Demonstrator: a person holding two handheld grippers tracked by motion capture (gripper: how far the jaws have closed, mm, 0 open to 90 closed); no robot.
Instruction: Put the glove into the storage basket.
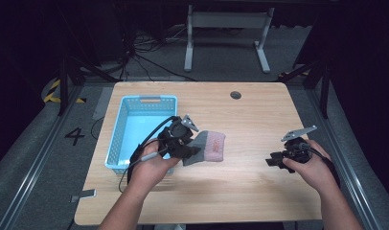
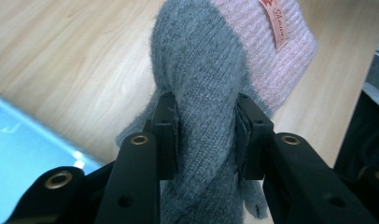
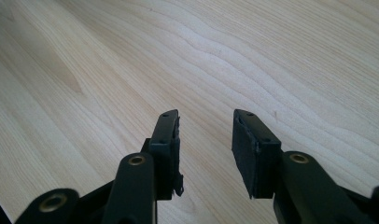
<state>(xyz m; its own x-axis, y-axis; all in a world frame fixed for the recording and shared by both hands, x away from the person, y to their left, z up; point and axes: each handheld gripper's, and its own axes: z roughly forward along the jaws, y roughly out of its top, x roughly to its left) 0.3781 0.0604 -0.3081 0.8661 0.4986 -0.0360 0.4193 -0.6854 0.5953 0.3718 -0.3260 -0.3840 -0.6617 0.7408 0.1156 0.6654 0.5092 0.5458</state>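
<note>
A knitted sock point(image 1: 209, 146), grey at one end and pink at the other with a small label, lies on the wooden table just right of the blue basket point(image 1: 120, 135). My left gripper point(image 1: 191, 152) is shut on the sock's grey end; in the left gripper view the grey knit point(image 2: 204, 116) is pinched between both jaws, with the pink part point(image 2: 276, 51) beyond them. My right gripper point(image 1: 273, 160) hovers over bare wood at the table's right side, and in the right gripper view it point(image 3: 206, 140) is open with nothing between its jaws.
The blue plastic basket is empty and sits at the table's left. A round cable hole point(image 1: 235, 95) is near the far edge. A white desk frame point(image 1: 226, 24) stands on the floor behind the table.
</note>
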